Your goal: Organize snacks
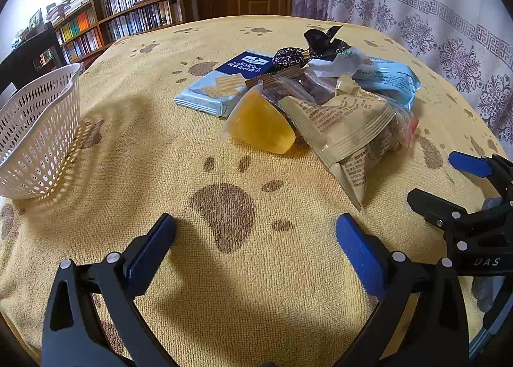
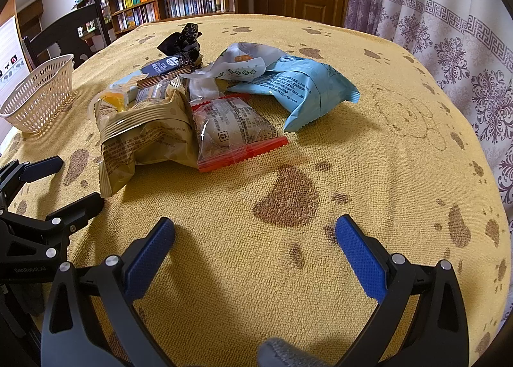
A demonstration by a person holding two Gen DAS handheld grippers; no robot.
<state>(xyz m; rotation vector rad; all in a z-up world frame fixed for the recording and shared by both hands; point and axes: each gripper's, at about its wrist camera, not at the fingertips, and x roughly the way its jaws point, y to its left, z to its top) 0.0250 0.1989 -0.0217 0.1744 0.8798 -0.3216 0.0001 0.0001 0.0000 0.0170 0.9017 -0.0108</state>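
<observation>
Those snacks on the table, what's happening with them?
A person holds two grippers over the table. The left gripper and right gripper are both open and empty. The snack pile sits untouched on the yellow paw-print cloth. The white basket off to the left shows no snacks inside.

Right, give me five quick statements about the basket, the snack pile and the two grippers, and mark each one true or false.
1. The white basket holds no snacks that can be seen. True.
2. The left gripper is shut on the orange jelly cup. False: its jaws stand open over bare cloth, and the cup lies in the pile.
3. The red-edged clear packet lies beside the beige packet. True.
4. The light blue bag sits inside the basket. False: it lies on the tablecloth.
5. The right gripper is open and holds nothing. True.
</observation>
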